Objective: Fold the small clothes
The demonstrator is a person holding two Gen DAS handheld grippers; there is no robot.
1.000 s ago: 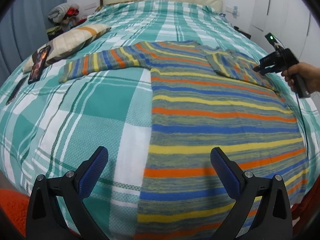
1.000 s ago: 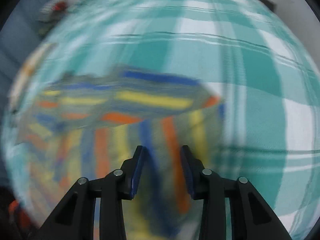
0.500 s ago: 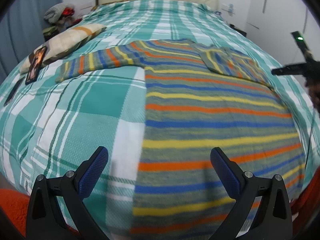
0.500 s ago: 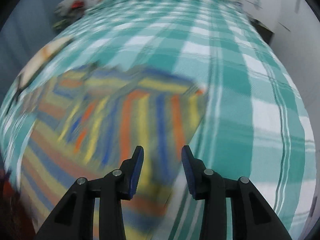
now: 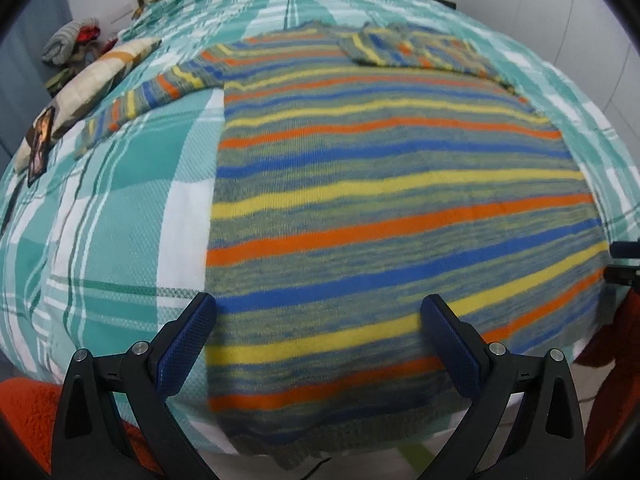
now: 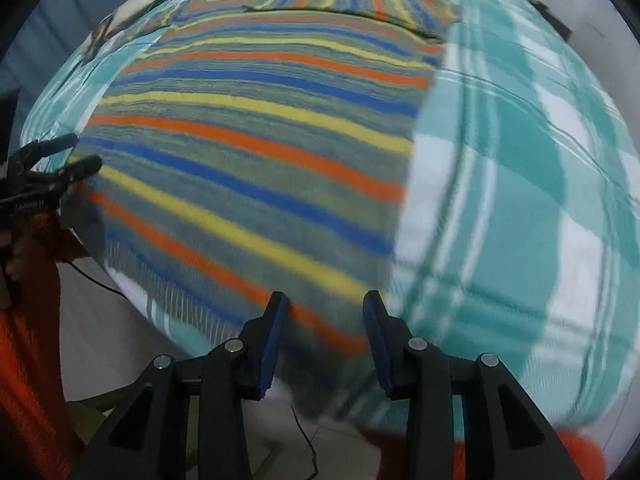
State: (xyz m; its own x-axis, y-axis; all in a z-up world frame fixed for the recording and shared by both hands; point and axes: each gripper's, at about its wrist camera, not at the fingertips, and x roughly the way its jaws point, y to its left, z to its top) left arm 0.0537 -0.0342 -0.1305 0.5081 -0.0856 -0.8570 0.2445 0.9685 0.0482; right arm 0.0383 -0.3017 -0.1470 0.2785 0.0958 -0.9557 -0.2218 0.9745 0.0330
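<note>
A striped sweater (image 5: pixel 392 184) in blue, yellow, orange and grey lies flat on the bed, hem hanging over the near edge. Its right sleeve (image 5: pixel 416 50) is folded across the chest; the left sleeve (image 5: pixel 152 96) stretches out to the left. My left gripper (image 5: pixel 320 320) is open and empty, above the hem's left corner. My right gripper (image 6: pixel 325 320) is open and empty, above the hem's right corner in the right wrist view, where the sweater (image 6: pixel 256 152) is blurred. The left gripper also shows at the left edge of the right wrist view (image 6: pixel 68 156).
The bed has a teal and white plaid cover (image 5: pixel 100 208). A striped pillow (image 5: pixel 96 76) with a phone (image 5: pixel 40 140) on it lies at the left. A clothes pile (image 5: pixel 68 40) sits beyond. Orange fabric (image 5: pixel 24 412) and floor are below the bed edge.
Both grippers have moved down toward the sweater's hem at the near bed edge. The right gripper swung away from the folded sleeve and its jaws opened wider.
</note>
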